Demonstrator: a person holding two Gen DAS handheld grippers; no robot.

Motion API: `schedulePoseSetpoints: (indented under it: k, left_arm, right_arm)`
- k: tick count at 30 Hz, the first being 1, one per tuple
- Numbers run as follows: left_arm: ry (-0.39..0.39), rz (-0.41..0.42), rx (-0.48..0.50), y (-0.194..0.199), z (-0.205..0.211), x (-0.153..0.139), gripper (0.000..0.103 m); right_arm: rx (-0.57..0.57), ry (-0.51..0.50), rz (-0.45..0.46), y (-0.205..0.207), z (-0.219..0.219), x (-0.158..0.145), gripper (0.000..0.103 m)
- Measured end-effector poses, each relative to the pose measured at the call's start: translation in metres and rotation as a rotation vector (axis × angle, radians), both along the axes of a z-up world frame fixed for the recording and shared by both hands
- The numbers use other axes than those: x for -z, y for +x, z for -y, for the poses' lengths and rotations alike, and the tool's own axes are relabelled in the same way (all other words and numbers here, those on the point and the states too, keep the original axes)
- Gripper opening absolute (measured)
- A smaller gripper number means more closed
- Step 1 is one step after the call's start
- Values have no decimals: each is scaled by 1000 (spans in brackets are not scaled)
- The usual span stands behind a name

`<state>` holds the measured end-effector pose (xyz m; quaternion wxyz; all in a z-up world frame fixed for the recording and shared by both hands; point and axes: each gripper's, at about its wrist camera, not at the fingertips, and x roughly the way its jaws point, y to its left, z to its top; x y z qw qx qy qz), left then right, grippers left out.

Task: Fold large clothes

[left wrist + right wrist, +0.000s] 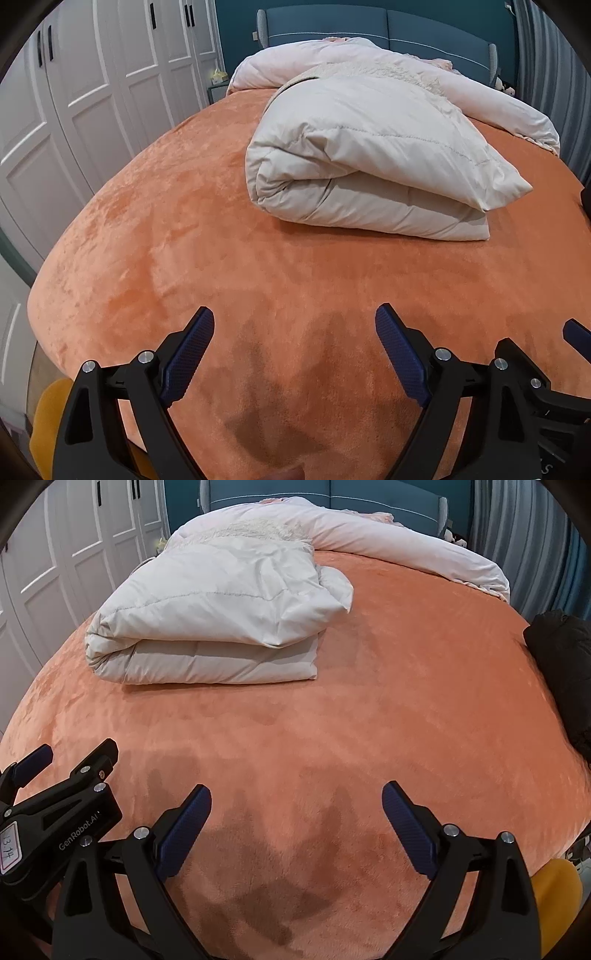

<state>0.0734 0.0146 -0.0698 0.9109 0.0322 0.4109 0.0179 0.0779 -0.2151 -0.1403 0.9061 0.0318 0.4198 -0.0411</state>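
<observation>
A cream padded garment (365, 162) lies folded into a thick bundle on the orange bed cover (184, 240), toward the far middle; it also shows in the right wrist view (218, 624). My left gripper (295, 350) is open and empty, hovering over the near part of the bed, well short of the bundle. My right gripper (297, 827) is open and empty beside it, also over bare cover (406, 701). The left gripper's body (55, 812) shows at the lower left of the right wrist view.
A pale pink duvet (369, 62) is heaped along the blue headboard (332, 22). A black garment (561, 672) lies at the bed's right edge. White wardrobe doors (92, 92) stand left, grey curtains (517, 528) right. A yellow object (557, 890) sits below the bed's near edge.
</observation>
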Motion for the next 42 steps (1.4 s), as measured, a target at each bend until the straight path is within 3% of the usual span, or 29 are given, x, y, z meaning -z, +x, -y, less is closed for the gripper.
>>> schedulePoseSetpoints:
  k: [42]
  left_arm:
    - [25, 11, 23, 5, 3, -12, 79]
  right_arm:
    - [15, 1, 23, -3, -6, -11, 91]
